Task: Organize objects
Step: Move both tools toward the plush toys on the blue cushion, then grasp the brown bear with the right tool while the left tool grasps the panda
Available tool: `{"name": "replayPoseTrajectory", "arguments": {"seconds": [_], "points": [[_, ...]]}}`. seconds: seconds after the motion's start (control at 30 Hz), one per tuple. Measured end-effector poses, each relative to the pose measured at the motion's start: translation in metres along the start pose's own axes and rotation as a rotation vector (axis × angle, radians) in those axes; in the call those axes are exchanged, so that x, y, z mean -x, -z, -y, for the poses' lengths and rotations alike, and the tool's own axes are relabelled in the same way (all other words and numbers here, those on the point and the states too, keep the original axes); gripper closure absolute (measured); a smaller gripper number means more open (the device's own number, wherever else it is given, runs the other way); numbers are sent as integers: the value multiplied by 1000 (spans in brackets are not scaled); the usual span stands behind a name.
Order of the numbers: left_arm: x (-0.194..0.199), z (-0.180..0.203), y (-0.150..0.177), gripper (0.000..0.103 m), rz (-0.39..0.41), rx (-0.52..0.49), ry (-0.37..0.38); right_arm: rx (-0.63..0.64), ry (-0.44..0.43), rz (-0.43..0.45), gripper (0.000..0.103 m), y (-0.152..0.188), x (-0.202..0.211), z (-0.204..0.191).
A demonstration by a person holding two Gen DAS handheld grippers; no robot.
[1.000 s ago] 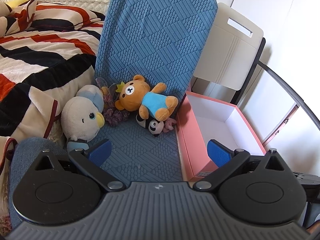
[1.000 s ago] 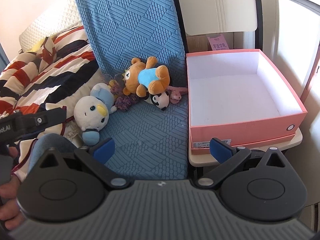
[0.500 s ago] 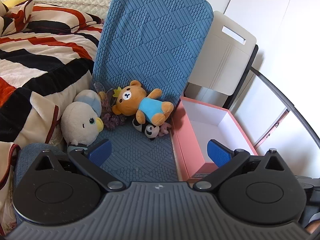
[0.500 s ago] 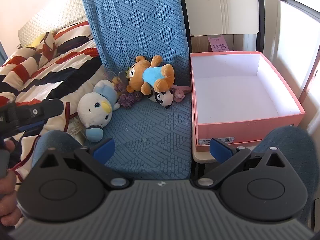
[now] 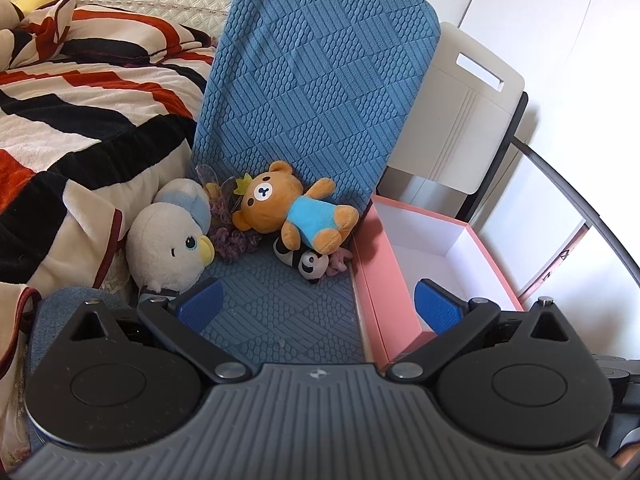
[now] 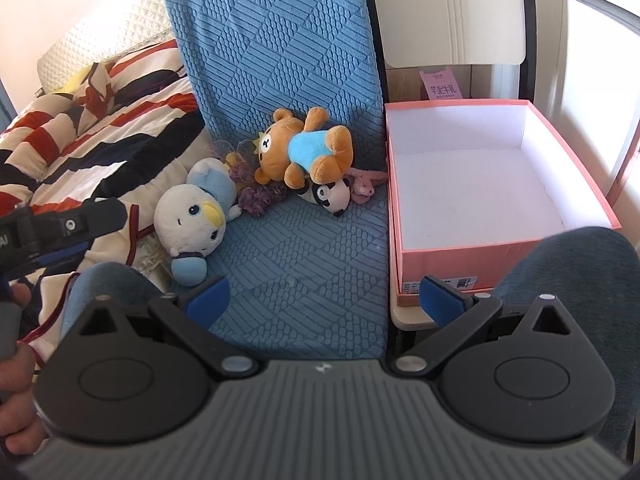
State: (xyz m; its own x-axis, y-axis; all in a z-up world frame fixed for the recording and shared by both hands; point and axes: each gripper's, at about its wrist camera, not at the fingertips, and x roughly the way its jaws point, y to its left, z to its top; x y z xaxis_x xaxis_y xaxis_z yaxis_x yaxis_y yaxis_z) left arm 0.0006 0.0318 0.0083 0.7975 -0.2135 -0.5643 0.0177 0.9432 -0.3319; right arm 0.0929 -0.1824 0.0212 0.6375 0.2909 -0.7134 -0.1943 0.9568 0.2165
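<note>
The soft brown plush bear in a blue shirt [image 6: 305, 151] is seen at frame centre, beside the empty pink cardboard box [image 6: 440, 261]; it is judged light and squashy, best pinched at the torso; both the left gripper [image 5: 316, 306] and right gripper [image 6: 325, 298] are held wide, empty.

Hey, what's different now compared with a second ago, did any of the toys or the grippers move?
Only the grippers shifted a little: in the right wrist view a denim-clad knee has come in front of the pink box. Left gripper and right gripper stay open and empty. The teddy bear, white bird plush and panda lie where they were, and the box is still empty.
</note>
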Motion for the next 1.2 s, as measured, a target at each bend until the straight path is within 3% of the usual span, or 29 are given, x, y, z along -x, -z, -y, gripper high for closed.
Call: {"name": "replayPoseTrajectory", "arguments": {"seconds": [0.6, 0.87, 1.0, 1.2], "points": [[-38, -8, 3, 0, 3, -2, -38, 5, -8, 11, 0, -12, -29, 14], [-87, -14, 6, 0, 19, -22, -53, -2, -14, 50, 0, -32, -65, 37], [-117, -16, 9, 0, 44, -10, -47, 17, -69, 67, 0, -39, -85, 44], [-164, -19, 12, 0, 20, -34, -68, 40, -116, 117, 0, -51, -111, 53]]}}
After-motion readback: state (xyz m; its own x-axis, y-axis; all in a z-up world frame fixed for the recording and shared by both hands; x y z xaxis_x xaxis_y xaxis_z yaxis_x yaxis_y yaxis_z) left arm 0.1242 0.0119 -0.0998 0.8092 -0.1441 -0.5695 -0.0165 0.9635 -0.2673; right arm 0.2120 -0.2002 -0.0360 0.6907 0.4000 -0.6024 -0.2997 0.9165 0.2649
